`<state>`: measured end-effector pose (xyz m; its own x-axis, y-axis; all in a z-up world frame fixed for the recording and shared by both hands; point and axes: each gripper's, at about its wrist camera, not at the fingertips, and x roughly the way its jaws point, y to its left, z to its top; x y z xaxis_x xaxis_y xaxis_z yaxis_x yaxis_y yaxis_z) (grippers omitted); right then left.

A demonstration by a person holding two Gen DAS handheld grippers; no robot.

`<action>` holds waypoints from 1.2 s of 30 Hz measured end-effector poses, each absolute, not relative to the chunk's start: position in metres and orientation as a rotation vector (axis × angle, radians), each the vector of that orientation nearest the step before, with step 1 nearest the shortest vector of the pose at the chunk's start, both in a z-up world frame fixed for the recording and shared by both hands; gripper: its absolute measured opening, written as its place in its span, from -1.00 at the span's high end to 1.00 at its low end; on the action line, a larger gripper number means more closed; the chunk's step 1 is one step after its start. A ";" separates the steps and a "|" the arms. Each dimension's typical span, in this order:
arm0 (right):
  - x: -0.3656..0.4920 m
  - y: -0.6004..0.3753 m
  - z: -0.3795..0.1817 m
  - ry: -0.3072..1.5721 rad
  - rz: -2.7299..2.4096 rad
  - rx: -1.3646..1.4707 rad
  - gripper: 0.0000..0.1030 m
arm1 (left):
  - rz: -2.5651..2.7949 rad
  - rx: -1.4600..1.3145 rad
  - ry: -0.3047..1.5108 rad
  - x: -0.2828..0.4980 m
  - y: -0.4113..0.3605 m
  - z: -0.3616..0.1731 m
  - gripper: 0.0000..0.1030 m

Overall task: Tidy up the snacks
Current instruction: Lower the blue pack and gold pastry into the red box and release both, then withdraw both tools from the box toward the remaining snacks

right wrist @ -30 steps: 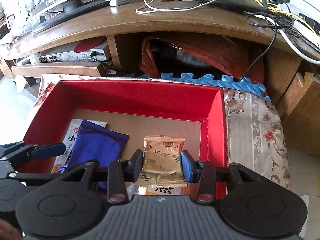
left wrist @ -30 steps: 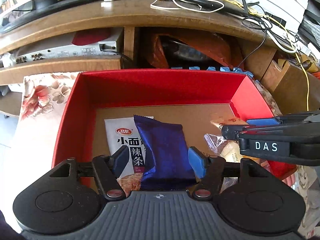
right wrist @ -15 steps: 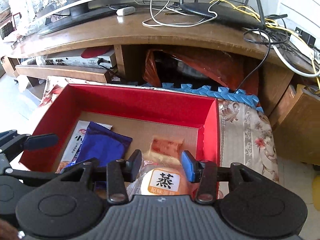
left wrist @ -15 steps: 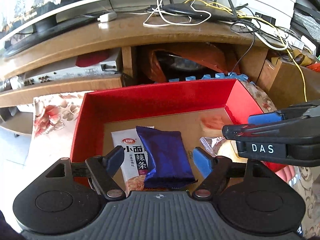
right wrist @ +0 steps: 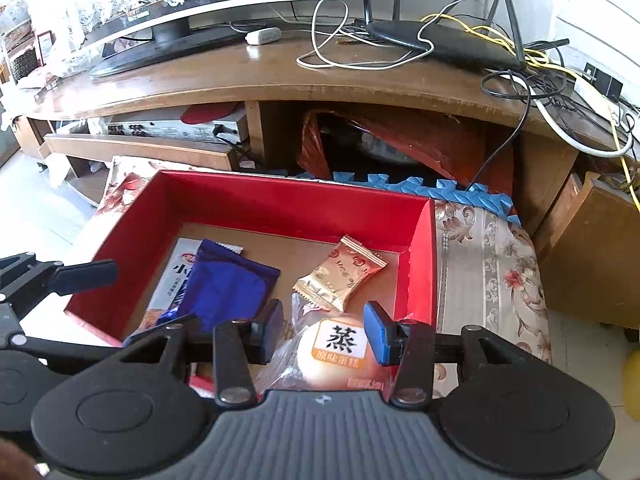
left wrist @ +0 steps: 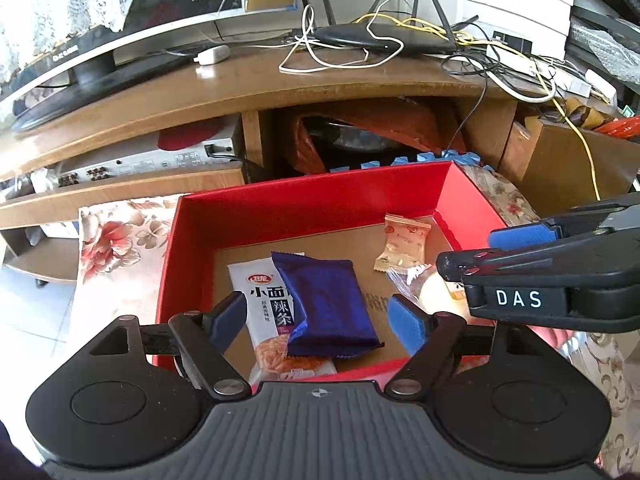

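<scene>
My left gripper [left wrist: 320, 316] stands open above the blue packet [left wrist: 328, 304] in the red box [right wrist: 280, 204], while my right gripper [right wrist: 324, 332], nearly closed, straddles the soft, light steamed-cake bag [right wrist: 332, 352], best pinched gently across its middle.

White packet [left wrist: 262, 304] half under blue wrapper [left wrist: 328, 304]

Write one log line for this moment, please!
left hand-held gripper: open, empty | right hand-held gripper: around steamed cake pack | blue packet: in red box
</scene>
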<state>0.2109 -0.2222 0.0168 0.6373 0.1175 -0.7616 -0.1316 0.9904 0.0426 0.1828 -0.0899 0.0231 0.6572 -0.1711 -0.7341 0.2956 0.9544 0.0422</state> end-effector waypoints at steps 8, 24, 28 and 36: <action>0.186 -0.218 0.026 0.850 0.157 -0.010 0.12 | -0.294 0.160 0.804 0.165 -0.088 0.028 -0.63; 0.136 -0.212 0.023 0.879 0.189 0.004 0.07 | -0.326 0.170 0.832 0.119 -0.080 0.022 -0.63; 0.124 -0.209 0.023 0.886 0.201 0.007 0.05 | -0.330 0.153 0.843 0.108 -0.073 0.022 -0.64; 0.103 -0.199 0.017 0.905 0.229 -0.008 0.02 | -0.268 0.121 0.886 0.089 -0.039 0.016 -0.65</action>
